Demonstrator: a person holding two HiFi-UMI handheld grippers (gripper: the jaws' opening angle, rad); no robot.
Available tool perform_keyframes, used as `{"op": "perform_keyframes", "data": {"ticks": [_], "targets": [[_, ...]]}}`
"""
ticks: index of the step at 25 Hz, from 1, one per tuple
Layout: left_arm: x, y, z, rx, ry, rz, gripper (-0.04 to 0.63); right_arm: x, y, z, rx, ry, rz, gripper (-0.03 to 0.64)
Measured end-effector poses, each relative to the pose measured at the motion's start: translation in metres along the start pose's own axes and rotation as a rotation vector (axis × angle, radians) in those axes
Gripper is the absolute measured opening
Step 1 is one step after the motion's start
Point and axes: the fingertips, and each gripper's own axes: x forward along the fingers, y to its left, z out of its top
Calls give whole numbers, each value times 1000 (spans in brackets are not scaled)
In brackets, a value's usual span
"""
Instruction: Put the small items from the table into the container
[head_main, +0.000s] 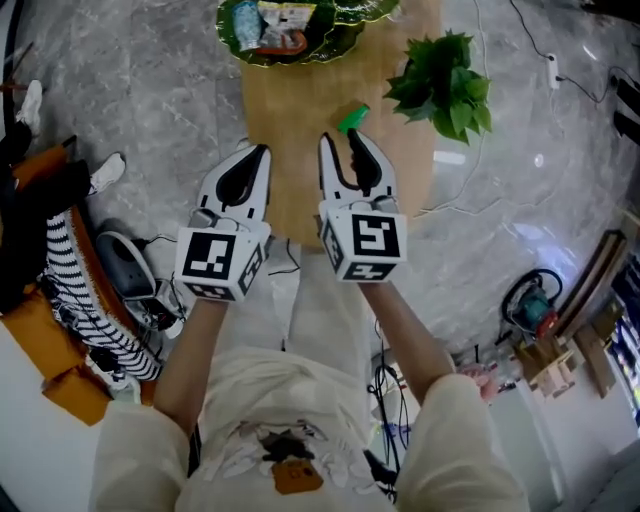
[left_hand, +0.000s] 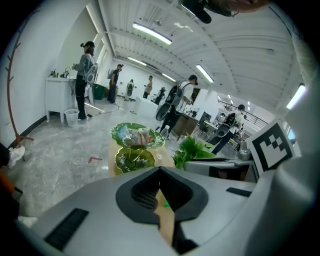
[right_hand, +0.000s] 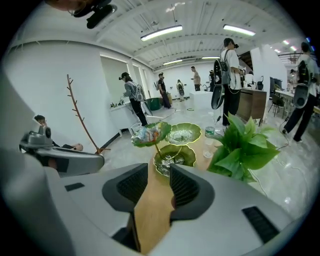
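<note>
A small green item (head_main: 352, 118) lies on the wooden table (head_main: 290, 130), just beyond the tips of my right gripper (head_main: 342, 142). That gripper is open, and only bare wood shows between its jaws in the right gripper view (right_hand: 159, 172). My left gripper (head_main: 260, 152) hovers over the table's near left part with its tips together and nothing held; in its own view (left_hand: 160, 170) a speck of the green item (left_hand: 165, 204) shows through the gap below the tips. The container is a green leaf-shaped tiered dish (head_main: 345, 18), whose top leaf (right_hand: 162, 129) holds several wrappers.
A leafy potted plant (head_main: 445, 85) stands at the table's right edge. A small bottle (right_hand: 210, 131) and a clear cup (right_hand: 207, 150) sit beside the dish's lower leaves (right_hand: 175, 156). Bags and shoes lie on the floor to the left (head_main: 90, 290), cables and tools to the right (head_main: 530, 305).
</note>
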Motion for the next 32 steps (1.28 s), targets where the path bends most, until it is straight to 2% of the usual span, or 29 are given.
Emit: {"op": "perform_keyframes", "data": {"ticks": [16,32], "targets": [[34,-37,-71,2,78,-23,9,-3,-59,-92,150,84,-61,138],[87,-18,-153,14,163,-52,9,50,-101,-181,270,148,-161,140]]}}
